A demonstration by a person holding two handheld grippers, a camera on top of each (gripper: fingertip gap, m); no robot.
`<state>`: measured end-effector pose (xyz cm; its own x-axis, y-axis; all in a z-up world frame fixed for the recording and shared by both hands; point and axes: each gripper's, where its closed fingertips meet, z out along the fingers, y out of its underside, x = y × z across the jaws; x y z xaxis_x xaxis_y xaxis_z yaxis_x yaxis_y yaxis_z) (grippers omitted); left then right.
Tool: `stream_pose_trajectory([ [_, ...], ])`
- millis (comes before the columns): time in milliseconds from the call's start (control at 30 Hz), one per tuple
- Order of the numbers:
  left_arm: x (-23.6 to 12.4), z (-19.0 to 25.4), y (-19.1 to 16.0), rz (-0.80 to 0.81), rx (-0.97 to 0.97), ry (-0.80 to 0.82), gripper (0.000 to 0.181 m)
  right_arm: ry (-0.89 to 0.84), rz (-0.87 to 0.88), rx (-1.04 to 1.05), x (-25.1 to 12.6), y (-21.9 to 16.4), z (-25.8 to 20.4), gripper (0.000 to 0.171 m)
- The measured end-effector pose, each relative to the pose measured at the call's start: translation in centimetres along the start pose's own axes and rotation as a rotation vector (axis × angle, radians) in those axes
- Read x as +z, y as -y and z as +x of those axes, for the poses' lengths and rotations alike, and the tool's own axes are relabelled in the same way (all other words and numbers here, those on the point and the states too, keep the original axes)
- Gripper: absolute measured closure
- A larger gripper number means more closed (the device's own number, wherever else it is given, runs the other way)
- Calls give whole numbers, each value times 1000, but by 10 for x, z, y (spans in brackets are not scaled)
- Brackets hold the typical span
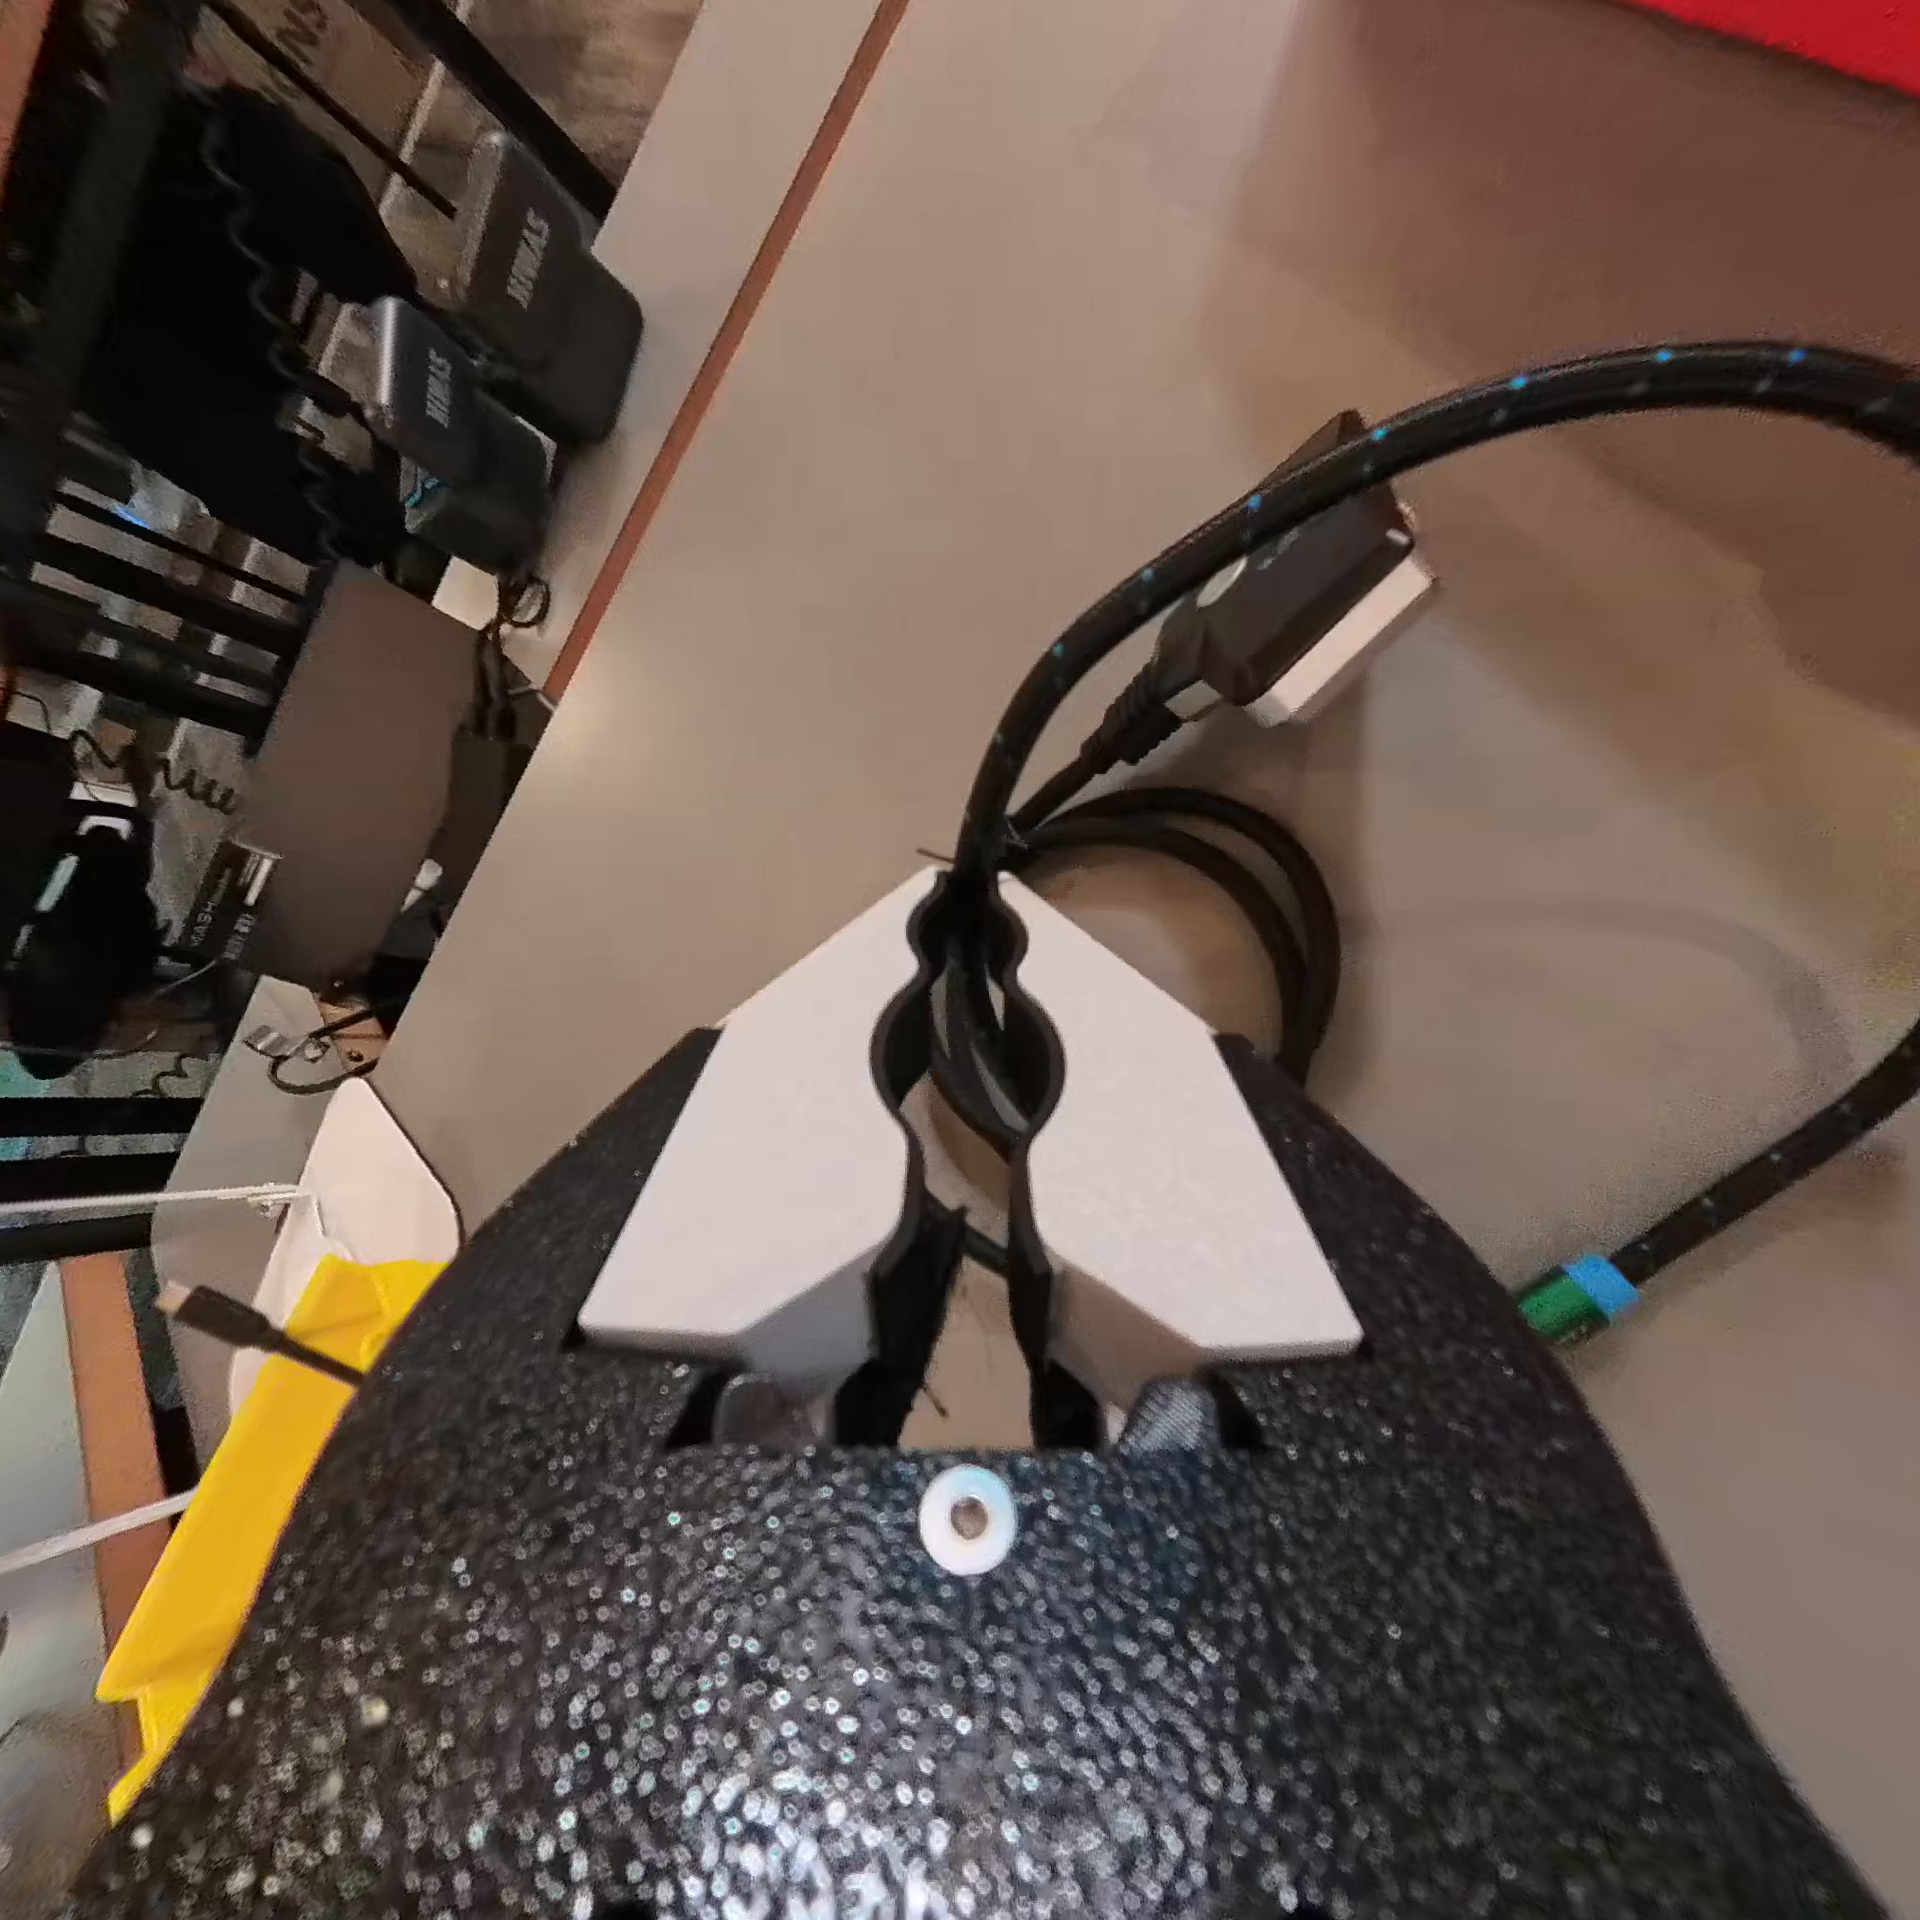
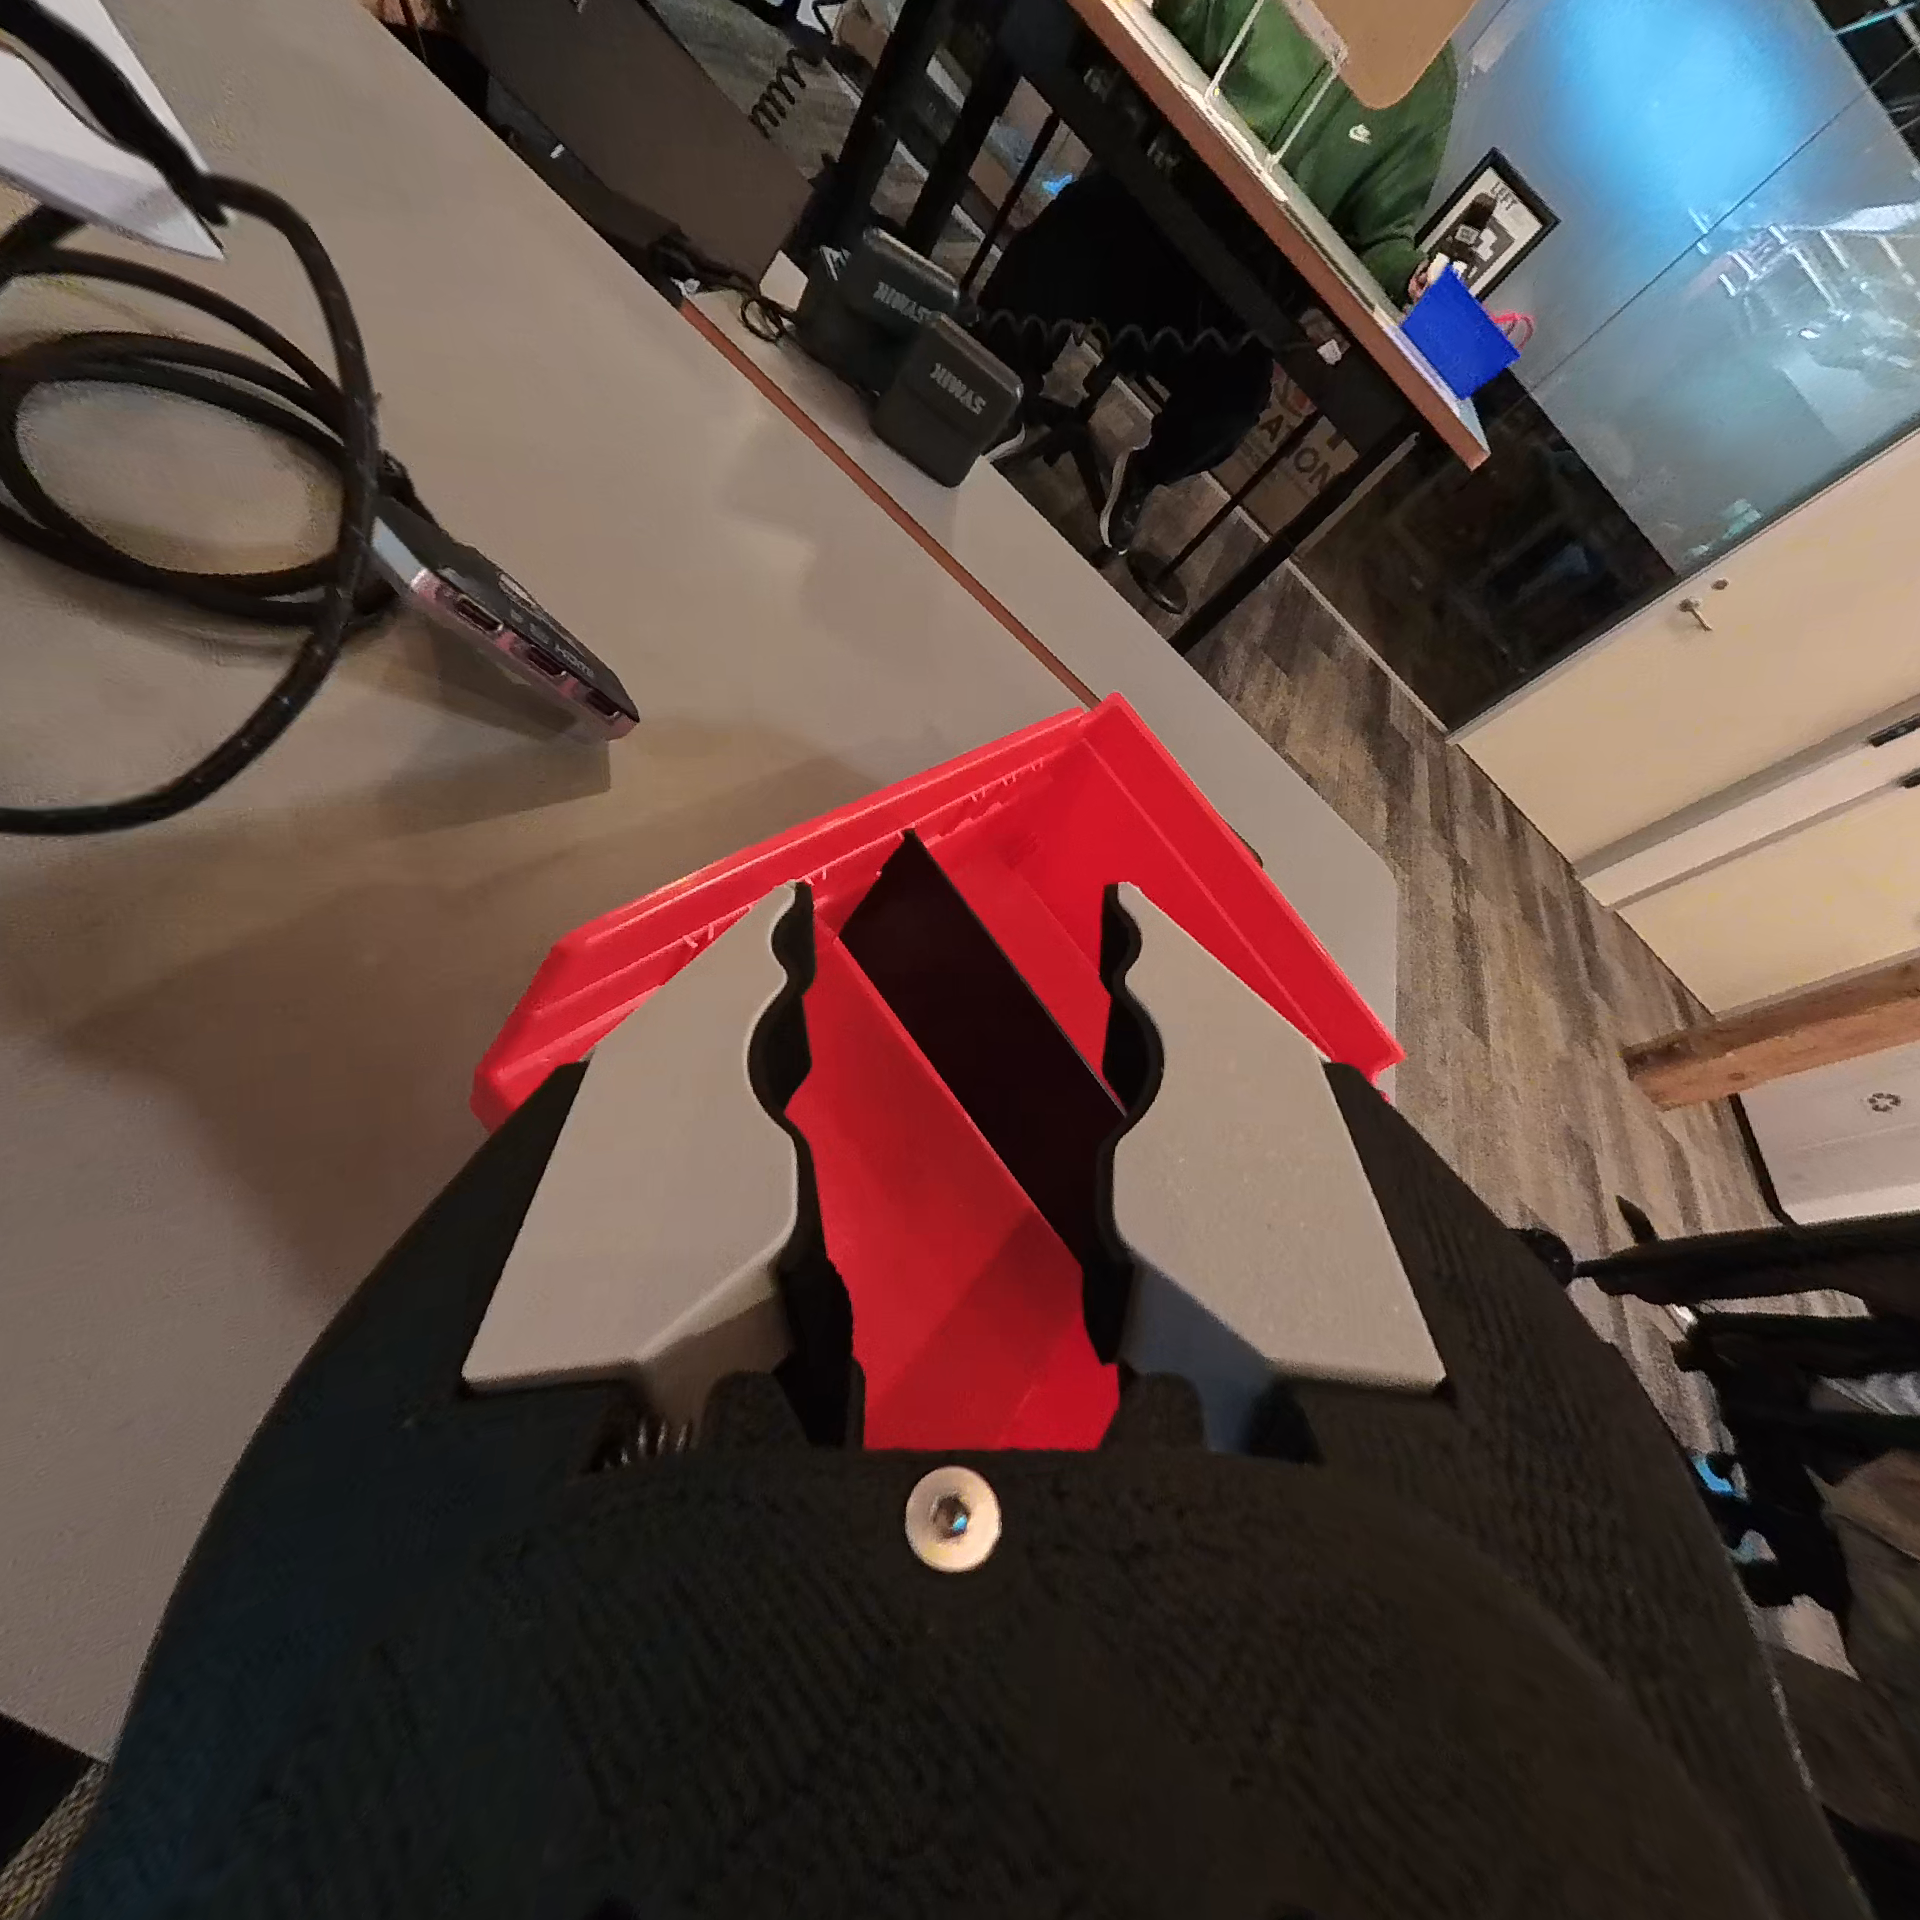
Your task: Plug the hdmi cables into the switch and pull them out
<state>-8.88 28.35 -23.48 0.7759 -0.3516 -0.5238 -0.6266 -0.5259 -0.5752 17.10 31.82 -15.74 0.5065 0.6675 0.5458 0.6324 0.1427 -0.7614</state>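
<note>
My left gripper is clamped on a black cable bundle, with the switch just ahead to its right. My right gripper stands wide over a red bin; the switch lies ahead-left.

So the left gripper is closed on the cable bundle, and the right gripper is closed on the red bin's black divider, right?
Not quite. The left gripper is closed on the cable bundle, as the left wrist view shows. But the right gripper is open: in the right wrist view its fingers stand wide apart over the red bin, with the black divider showing between them and nothing gripped.
</note>
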Motion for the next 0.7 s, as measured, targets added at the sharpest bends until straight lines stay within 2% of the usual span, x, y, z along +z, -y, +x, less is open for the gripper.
stream_pose_trajectory([
  [33, 1, 1, 1, 7, 3, 5, 179, 1, -1, -1, 0, 0, 0, 116],
  [167, 7, 5, 2, 22, -28, 4, 151, 5, -3, -8, 1, 1, -2, 117],
  [300, 10, 1, -3, 12, -75, 24, 102, 9, -4, -10, 1, 1, -3, 117],
  [400, 9, -2, -5, 21, -86, 38, 87, 11, -8, -12, 2, 0, -4, 116],
  [567, -4, -5, -11, 40, -100, 53, 82, 14, -13, -15, 3, -1, -5, 116],
  [633, -16, -8, -17, 39, -92, 81, 90, 15, -18, -15, 4, -2, -5, 116],
  [700, -33, -14, -20, 68, -90, 126, 108, 17, -23, -15, 5, -3, -5, 116],
])
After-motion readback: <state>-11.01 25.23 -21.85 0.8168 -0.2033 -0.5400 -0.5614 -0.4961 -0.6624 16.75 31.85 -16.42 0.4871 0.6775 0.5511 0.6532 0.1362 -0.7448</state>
